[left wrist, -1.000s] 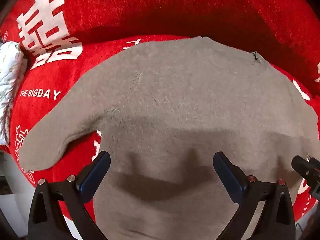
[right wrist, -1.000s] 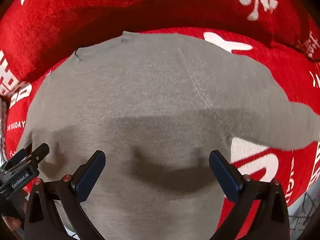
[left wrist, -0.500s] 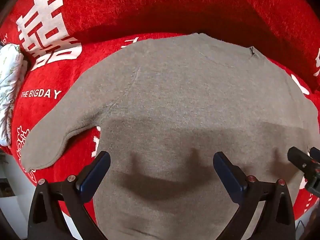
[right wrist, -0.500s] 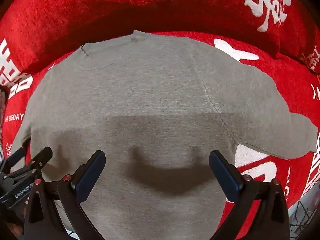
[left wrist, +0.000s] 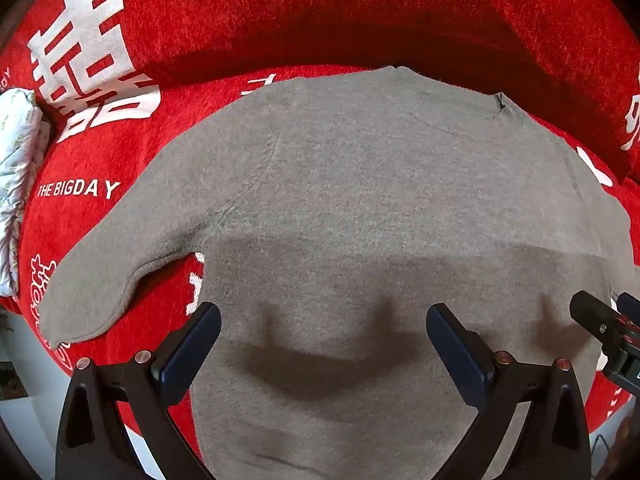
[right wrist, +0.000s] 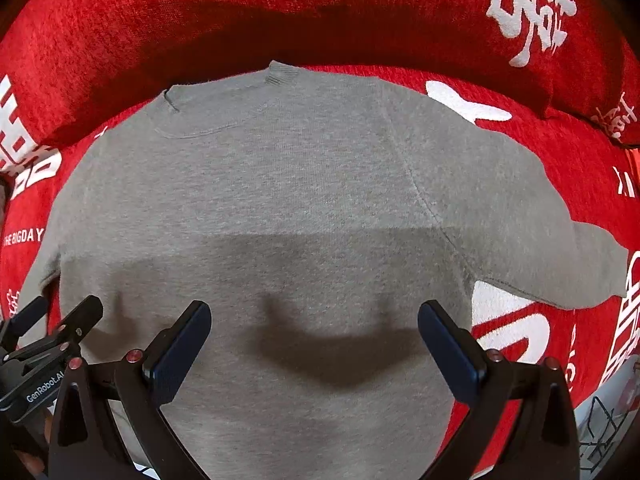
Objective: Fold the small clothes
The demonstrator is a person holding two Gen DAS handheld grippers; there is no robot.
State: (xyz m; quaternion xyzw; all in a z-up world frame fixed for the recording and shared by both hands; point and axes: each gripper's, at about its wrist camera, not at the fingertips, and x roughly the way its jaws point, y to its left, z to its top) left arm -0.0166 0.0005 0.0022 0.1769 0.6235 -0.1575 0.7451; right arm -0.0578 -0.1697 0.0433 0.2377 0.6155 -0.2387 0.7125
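A small grey sweatshirt (left wrist: 360,208) (right wrist: 288,200) lies flat on a red sofa seat, collar at the far side, hem toward me. Its left sleeve (left wrist: 104,276) slants out to the lower left; its right sleeve (right wrist: 532,224) slants out to the lower right. My left gripper (left wrist: 323,340) hovers open over the lower left body, nothing between its fingers. My right gripper (right wrist: 314,338) hovers open over the lower right body, also holding nothing. Each gripper shows at the edge of the other's view: the right one (left wrist: 608,332), the left one (right wrist: 48,336).
The red sofa cover (left wrist: 100,152) bears white characters and the words "THE BIGDAY". Its backrest (right wrist: 320,12) rises just behind the collar. A white patterned cloth (left wrist: 18,168) lies at the far left. A wire rack (right wrist: 600,436) stands low at the right, off the sofa.
Both grippers have drawn back slightly, so the collar and more of the sweatshirt's far side now show. The grippers stay open and the sweatshirt has not moved.
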